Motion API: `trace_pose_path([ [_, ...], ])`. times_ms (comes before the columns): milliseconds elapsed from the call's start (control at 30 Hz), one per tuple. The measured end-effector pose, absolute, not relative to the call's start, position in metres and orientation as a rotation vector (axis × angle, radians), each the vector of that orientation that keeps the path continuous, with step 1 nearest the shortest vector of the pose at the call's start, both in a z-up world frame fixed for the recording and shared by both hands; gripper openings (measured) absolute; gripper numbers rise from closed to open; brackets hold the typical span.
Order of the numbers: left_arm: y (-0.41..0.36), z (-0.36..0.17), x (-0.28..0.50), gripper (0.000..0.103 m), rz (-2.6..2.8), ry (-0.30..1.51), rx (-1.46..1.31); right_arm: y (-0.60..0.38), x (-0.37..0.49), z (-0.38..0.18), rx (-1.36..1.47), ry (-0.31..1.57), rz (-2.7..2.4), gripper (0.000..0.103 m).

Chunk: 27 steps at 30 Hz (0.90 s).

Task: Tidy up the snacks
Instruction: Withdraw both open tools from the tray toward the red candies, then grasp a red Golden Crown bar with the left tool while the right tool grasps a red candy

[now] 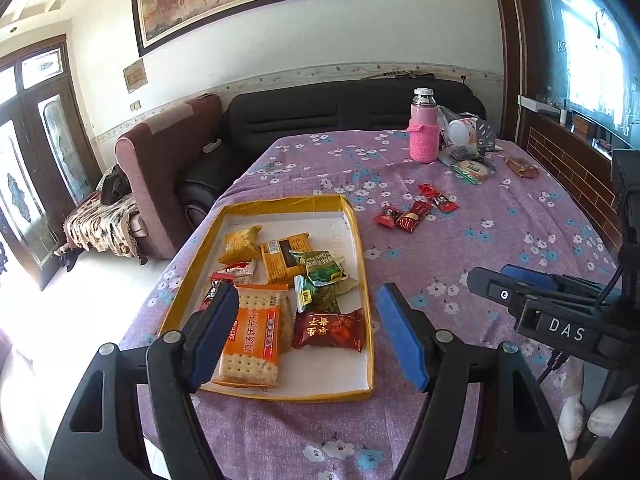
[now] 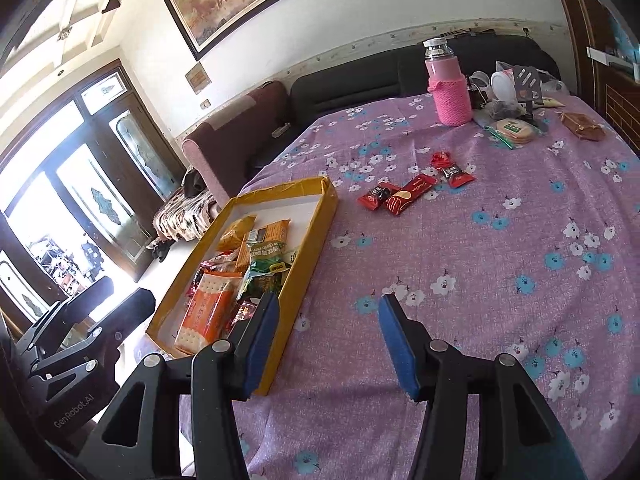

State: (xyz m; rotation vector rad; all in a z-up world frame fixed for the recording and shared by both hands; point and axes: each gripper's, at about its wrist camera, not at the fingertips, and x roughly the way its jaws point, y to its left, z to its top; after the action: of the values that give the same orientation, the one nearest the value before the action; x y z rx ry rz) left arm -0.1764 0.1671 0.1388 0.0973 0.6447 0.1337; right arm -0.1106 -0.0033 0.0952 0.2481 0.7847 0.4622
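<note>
A shallow yellow-rimmed tray [image 1: 362, 240] [image 2: 320, 216] lies on the purple flowered tablecloth and holds several snack packs: an orange cracker pack [image 1: 252, 340] [image 2: 204, 314], green packs [image 1: 320, 276], a dark red pack [image 1: 330, 330]. Several small red candy packs [image 1: 416, 210] [image 2: 412, 190] lie loose on the cloth beyond the tray. My left gripper [image 1: 308, 336] is open and empty above the tray's near end. My right gripper [image 2: 328, 344] is open and empty over the cloth just right of the tray; it also shows in the left wrist view [image 1: 532, 300].
A pink bottle [image 1: 424, 128] [image 2: 448, 84], a white jar, a round biscuit pack [image 2: 514, 130] and a brown pack [image 2: 582, 126] stand at the table's far right. Sofas [image 1: 320, 120] sit behind the table. The table edge drops off left of the tray.
</note>
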Motion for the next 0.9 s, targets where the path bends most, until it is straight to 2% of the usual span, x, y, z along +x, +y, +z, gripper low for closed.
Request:
trace_pose_path([
  [700,0.16,0.109,-0.139,0.072,0.081,0.756,0.102,-0.014,-0.078,0.067,0.287,0.854,0.427,0.056],
  [900,0.173,0.12,-0.104,0.072,-0.028,0.81,0.026,-0.045,-0.04,0.08,0.271,0.841,0.355,0.056],
])
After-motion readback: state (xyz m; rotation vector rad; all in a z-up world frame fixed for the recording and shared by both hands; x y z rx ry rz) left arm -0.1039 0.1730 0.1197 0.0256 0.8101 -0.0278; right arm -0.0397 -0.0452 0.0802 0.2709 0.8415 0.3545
